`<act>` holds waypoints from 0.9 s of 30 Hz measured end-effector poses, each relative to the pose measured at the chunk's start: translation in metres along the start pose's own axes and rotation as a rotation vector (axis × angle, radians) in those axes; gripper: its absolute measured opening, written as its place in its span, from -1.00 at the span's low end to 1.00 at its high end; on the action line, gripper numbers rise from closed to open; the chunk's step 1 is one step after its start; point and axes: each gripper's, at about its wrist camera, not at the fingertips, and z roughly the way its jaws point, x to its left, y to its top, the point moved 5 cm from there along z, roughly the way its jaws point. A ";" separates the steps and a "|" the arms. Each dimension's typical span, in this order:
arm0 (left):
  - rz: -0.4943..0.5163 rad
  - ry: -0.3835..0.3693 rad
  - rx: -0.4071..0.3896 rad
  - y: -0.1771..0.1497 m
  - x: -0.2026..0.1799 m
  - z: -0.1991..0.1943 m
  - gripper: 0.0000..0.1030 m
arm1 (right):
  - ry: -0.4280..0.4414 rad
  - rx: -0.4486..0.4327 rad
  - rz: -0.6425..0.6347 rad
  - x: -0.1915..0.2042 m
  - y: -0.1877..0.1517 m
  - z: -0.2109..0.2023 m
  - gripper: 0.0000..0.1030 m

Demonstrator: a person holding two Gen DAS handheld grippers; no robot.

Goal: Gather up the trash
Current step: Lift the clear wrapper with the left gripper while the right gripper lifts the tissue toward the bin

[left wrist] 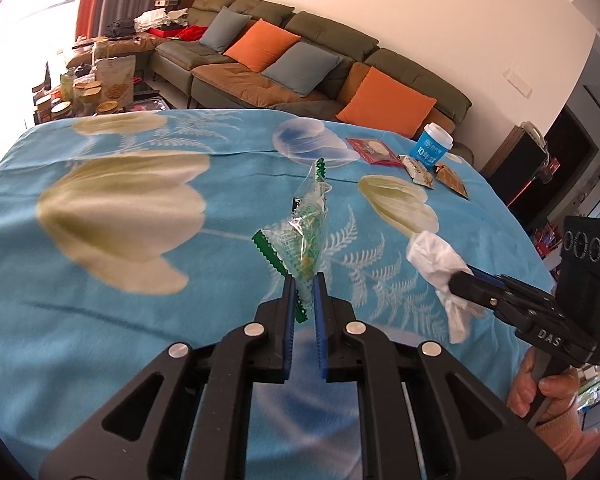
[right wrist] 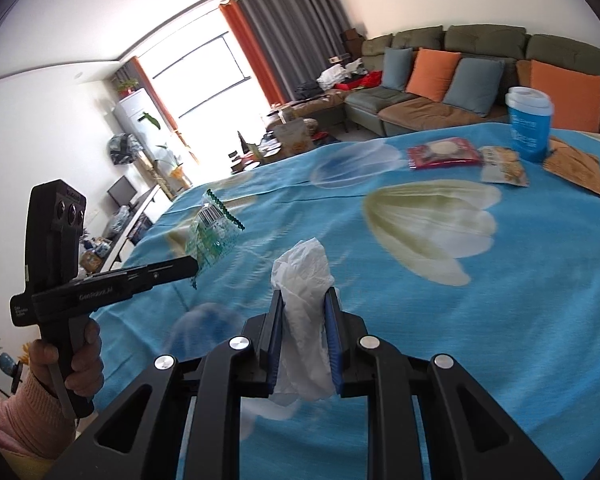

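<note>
Two grips | left gripper fingers clamp clear green-edged wrapper | right gripper fingers clamp crumpled white tissue

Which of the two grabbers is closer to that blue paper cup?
Right. The right gripper, clamping a white tissue, sits on the blue cup's side; the left gripper, pinching a green wrapper, is farther.

White tissue pinched in right tongs above blue cloth.
</note>
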 end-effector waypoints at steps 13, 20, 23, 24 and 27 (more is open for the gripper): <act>-0.071 0.060 -0.067 -0.043 0.039 -0.077 -0.82 | 0.133 0.032 -0.073 0.065 -0.005 0.027 -0.64; -0.110 0.094 -0.093 -0.067 0.060 -0.112 -0.82 | 0.191 0.061 -0.107 0.096 -0.009 0.039 -0.64; -0.129 0.104 -0.101 -0.075 0.069 -0.122 -0.82 | 0.208 0.071 -0.121 0.109 -0.011 0.044 -0.64; -0.135 0.107 -0.104 -0.077 0.072 -0.125 -0.82 | 0.213 0.074 -0.124 0.113 -0.011 0.045 -0.64; -0.153 0.116 -0.113 -0.084 0.079 -0.134 -0.82 | 0.226 0.086 -0.140 0.123 -0.013 0.050 -0.64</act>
